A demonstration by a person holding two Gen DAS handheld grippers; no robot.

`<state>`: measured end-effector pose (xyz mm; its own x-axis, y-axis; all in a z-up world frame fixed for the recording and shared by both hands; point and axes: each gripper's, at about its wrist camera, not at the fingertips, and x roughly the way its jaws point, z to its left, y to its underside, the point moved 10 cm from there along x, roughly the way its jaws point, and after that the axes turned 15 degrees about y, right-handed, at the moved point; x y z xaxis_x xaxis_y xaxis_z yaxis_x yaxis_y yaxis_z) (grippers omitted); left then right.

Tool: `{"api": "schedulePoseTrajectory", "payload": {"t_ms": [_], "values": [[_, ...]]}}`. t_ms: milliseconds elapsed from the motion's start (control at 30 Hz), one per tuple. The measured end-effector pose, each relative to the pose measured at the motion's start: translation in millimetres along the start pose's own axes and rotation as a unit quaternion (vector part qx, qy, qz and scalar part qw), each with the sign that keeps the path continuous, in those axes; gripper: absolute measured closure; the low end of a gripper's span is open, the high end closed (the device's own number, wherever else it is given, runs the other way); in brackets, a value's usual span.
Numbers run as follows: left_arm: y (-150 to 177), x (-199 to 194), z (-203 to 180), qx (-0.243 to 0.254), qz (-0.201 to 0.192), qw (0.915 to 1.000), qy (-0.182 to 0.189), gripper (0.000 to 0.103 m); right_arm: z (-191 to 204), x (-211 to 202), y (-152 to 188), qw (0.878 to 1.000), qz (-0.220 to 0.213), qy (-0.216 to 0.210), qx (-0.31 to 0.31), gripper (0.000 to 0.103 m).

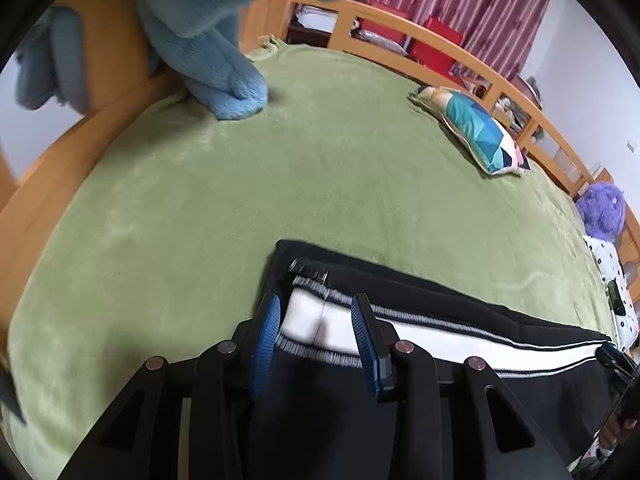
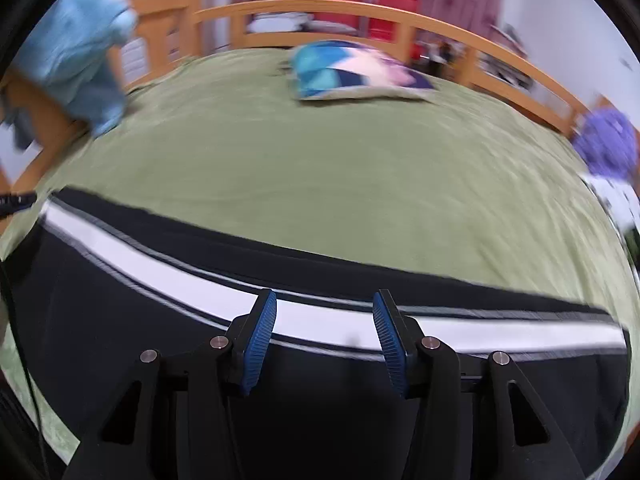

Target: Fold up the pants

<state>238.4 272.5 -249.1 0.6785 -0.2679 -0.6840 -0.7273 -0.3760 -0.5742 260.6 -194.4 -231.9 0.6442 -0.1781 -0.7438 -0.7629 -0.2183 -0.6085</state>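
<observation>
Black pants (image 1: 500,312) with a white side stripe lie flat along the near edge of a green bed cover (image 1: 280,168). My left gripper (image 1: 316,312) is open, its blue pads either side of the white stripe at the pants' left end, with cloth bunched between them. My right gripper (image 2: 324,312) is open over the white stripe (image 2: 160,256) further along the pants (image 2: 120,320); this view is motion-blurred. The other gripper's tip shows at the far left of the right wrist view (image 2: 16,202).
A light blue plush blanket (image 1: 216,40) hangs over the wooden bed frame (image 1: 384,20) at back left. A patterned blue pillow (image 1: 476,132) lies at the back right. A purple plush toy (image 1: 602,210) sits at the right edge. Red curtains hang behind.
</observation>
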Motion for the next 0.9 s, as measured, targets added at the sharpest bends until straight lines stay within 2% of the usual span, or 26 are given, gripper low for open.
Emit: {"api": "schedulePoseTrajectory", "payload": {"t_ms": [133, 233, 267, 300, 433, 500, 633, 767, 833, 900], "values": [[-4.6, 29.5, 11.8, -0.020, 0.020, 0.9995, -0.012, 0.069, -38.5, 10.5, 0.7, 0.997, 0.013, 0.012, 0.080, 0.053], [-0.6, 45.2, 17.0, -0.057, 0.037, 0.9977, 0.002, 0.069, -46.0, 10.1, -8.8, 0.995, 0.008, -0.004, 0.103, 0.053], [-1.9, 46.4, 17.1, -0.056, 0.036, 0.9978, 0.001, 0.073, -47.3, 9.6, -11.3, 0.995, 0.002, 0.001, 0.102, 0.053], [-6.6, 45.5, 14.3, -0.046, 0.028, 0.9985, 0.005, 0.081, -48.1, 9.8, -12.7, 0.995, -0.003, 0.008, 0.100, 0.053], [-33.5, 20.6, 1.5, -0.042, -0.037, 0.9972, 0.051, 0.084, -48.1, 11.5, -9.0, 0.995, -0.002, 0.013, 0.100, 0.053], [-42.1, 14.7, 0.1, -0.028, -0.057, 0.9972, 0.040, 0.084, -47.3, 10.2, -9.6, 0.995, -0.005, 0.009, 0.098, 0.053], [-45.1, 26.8, 2.5, -0.013, -0.066, 0.9976, 0.012, 0.084, -45.6, 7.8, -8.6, 0.996, -0.012, 0.015, 0.090, 0.053], [-36.9, 45.3, 9.4, 0.001, -0.032, 0.9992, -0.023, 0.082, -39.3, 8.9, -5.1, 0.996, -0.006, 0.006, 0.087, 0.053], [-27.6, 52.5, 17.1, -0.004, -0.007, 0.9992, -0.040, 0.073, -36.3, 9.7, -4.6, 0.997, -0.003, 0.005, 0.083, 0.053], [-25.9, 49.0, 19.9, -0.005, -0.001, 0.9987, -0.051, 0.064, -33.1, 8.1, -3.6, 0.997, -0.003, 0.005, 0.078, 0.053]]}}
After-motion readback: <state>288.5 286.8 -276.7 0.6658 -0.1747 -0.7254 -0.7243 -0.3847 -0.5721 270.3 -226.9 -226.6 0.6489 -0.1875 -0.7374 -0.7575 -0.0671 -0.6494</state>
